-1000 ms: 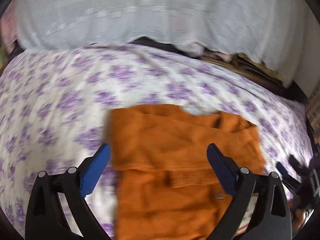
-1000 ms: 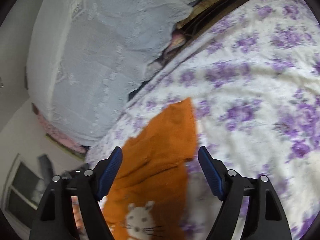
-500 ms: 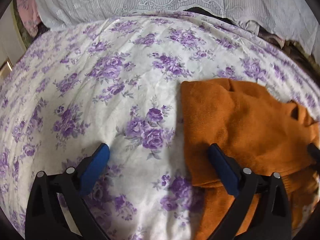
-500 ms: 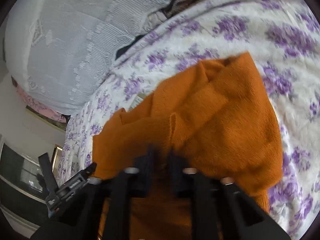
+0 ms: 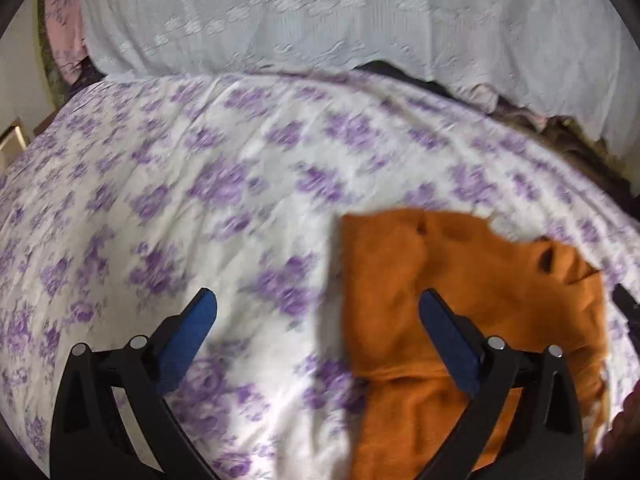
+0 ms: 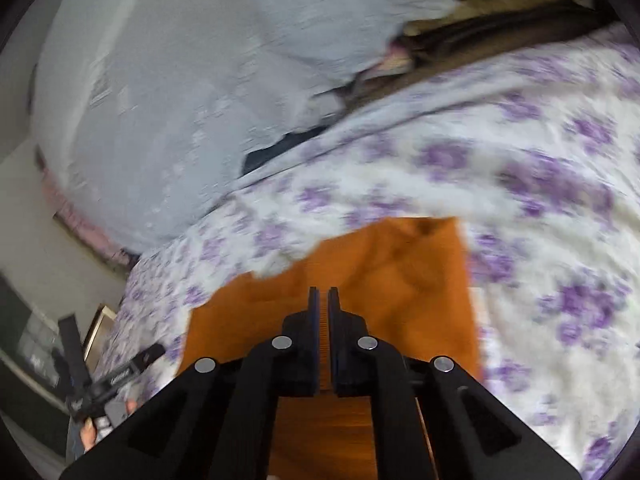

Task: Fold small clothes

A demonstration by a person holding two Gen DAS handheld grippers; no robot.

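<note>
An orange knitted sweater (image 5: 472, 288) lies partly folded on the bed's purple-flowered sheet (image 5: 200, 200), at the lower right of the left wrist view. My left gripper (image 5: 318, 300) hovers open over the sweater's left edge, with its right finger (image 5: 448, 332) above the knit and its left one above the sheet. In the right wrist view the sweater (image 6: 400, 272) spreads out just past my right gripper (image 6: 323, 294). That gripper's jaws are shut, and they appear to pinch a fold of the orange knit. The pinch itself is hidden behind the fingers.
A white lace cover (image 5: 320, 20) hangs over a mound at the back of the bed, with dark cloth (image 6: 480, 36) bunched below it. At the lower left of the right wrist view, a hand (image 6: 88, 436) holds the other gripper. Pink fabric (image 5: 64, 20) hangs far left.
My right gripper went from wide open to shut at the sweater and moved across with it. The left gripper's view swung left off the sweater, then partly back.
</note>
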